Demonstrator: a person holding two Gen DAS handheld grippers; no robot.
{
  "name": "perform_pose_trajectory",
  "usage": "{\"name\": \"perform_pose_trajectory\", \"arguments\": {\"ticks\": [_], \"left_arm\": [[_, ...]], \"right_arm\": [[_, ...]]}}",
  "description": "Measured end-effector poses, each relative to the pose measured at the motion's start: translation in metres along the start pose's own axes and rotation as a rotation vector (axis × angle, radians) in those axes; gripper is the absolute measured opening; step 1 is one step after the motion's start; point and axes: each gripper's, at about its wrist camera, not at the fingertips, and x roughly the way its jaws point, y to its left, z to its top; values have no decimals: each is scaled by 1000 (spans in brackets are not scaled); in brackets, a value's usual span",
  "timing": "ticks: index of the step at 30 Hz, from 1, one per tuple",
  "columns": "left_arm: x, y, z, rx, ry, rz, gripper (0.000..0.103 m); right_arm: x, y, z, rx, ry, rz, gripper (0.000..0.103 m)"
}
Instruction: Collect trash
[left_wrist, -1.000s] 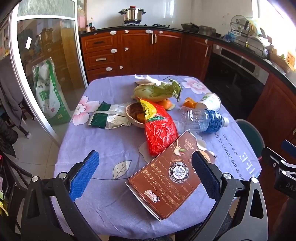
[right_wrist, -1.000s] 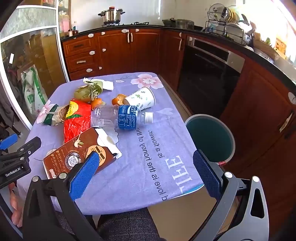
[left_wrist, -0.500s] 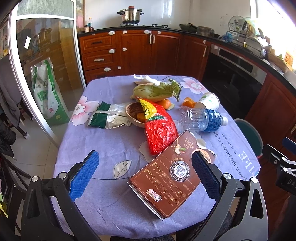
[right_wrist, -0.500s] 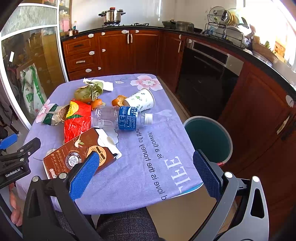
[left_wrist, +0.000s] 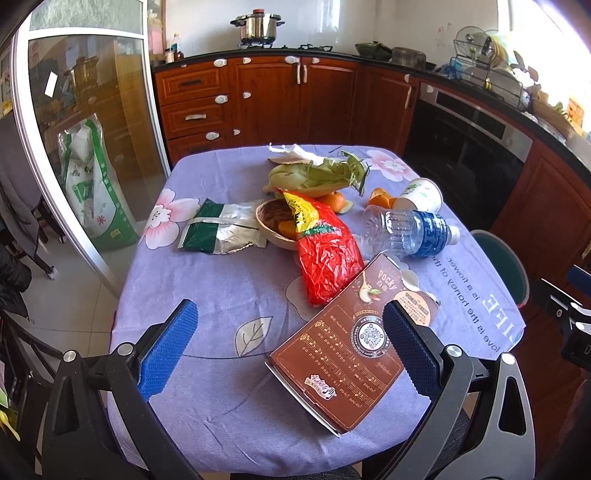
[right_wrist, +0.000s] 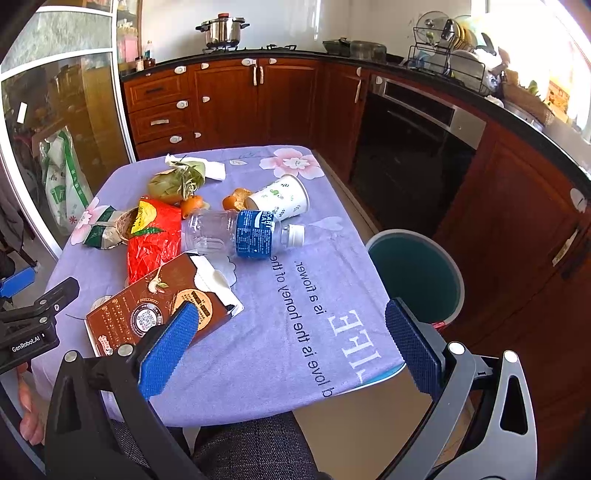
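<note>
Hovering over the table's (left_wrist: 229, 288) near edge, the left gripper (left_wrist: 288, 347) and right gripper (right_wrist: 291, 347) both gape wide, empty. Brown Pocky box (left_wrist: 343, 343) lies nearest; bare cloth spreads left, green bin (right_wrist: 417, 273) beside the right edge.

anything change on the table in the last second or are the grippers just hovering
Nothing was taken hold of or let go. Both the left gripper and right gripper stay open; the views only drift slightly. The Pocky box, red bag, water bottle, paper cup and bin lie as before.
</note>
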Motion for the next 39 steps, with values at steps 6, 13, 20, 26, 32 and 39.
{"name": "perform_pose_trajectory", "arguments": {"ticks": [6,13,20,26,32,39], "left_arm": [[1,1,-2,22,-3,-12,100],[2,1,-4,54,0,-23,100],[5,2,-6,70,10,-32,100],[9,5,-8,81,15,-42,100],[16,9,-14,135,13,-80,100],[35,8,-35,296,59,-227,100]], "right_arm": [[-1,1,1,2,-1,-3,97],[0,7,0,-6,6,3,97],[3,14,-1,-17,14,9,97],[6,20,-3,-16,31,19,97],[13,27,-7,-11,54,50,97],[49,44,-25,12,198,181,97]]}}
